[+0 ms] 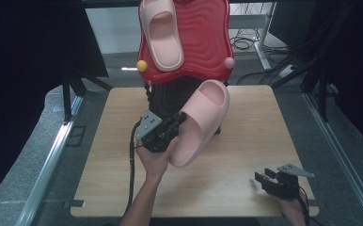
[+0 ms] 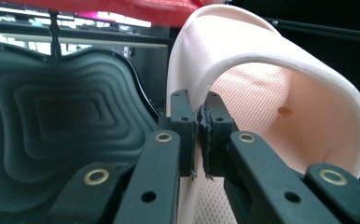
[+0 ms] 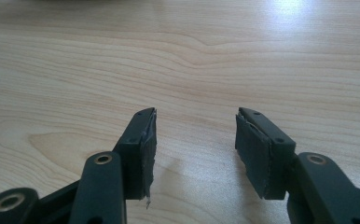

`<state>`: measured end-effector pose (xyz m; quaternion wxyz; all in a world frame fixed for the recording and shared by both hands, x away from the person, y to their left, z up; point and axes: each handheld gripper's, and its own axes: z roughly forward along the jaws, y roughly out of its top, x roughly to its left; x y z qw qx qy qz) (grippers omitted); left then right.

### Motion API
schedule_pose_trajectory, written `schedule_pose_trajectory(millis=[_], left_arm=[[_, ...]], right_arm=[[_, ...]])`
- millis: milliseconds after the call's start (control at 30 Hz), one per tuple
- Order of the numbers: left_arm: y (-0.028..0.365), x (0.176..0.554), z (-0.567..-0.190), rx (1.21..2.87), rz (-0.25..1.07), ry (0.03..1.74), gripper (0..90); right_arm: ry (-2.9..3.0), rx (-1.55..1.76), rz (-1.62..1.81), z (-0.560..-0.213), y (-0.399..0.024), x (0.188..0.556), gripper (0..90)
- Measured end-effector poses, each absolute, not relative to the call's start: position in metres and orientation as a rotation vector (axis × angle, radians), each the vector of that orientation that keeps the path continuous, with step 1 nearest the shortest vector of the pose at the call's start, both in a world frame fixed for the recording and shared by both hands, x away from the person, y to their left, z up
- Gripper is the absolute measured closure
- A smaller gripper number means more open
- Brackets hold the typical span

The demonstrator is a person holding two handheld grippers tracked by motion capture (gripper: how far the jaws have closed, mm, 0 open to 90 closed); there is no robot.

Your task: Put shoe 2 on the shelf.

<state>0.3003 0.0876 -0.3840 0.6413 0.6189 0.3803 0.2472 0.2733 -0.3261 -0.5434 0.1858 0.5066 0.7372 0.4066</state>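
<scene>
Right now the left gripper point(image 1: 177, 123) is clamped on the wall of a pink slipper point(image 1: 202, 121), holding it tilted above the bench point(image 1: 245, 155) at mid-frame. Another slipper point(image 1: 161, 33) lies on the red rack point(image 1: 203, 42) at top centre. At lower right, the right gripper point(image 1: 263, 178) rests with jaws apart, holding nothing.

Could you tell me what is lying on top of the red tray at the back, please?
One pink slipper lies on the red tray, toe nearer the table. Its sole and the tray beneath it are covered.
</scene>
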Motion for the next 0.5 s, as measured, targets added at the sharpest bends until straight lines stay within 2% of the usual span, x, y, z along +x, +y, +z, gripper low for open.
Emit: schedule_pose_trajectory(millis=[500], left_arm=[[0.087,0.319,-0.339,1.368,0.632,0.830,85.3]], right_arm=[[2.076,1.420,1.147,-0.543,-0.325,0.274,48.4]])
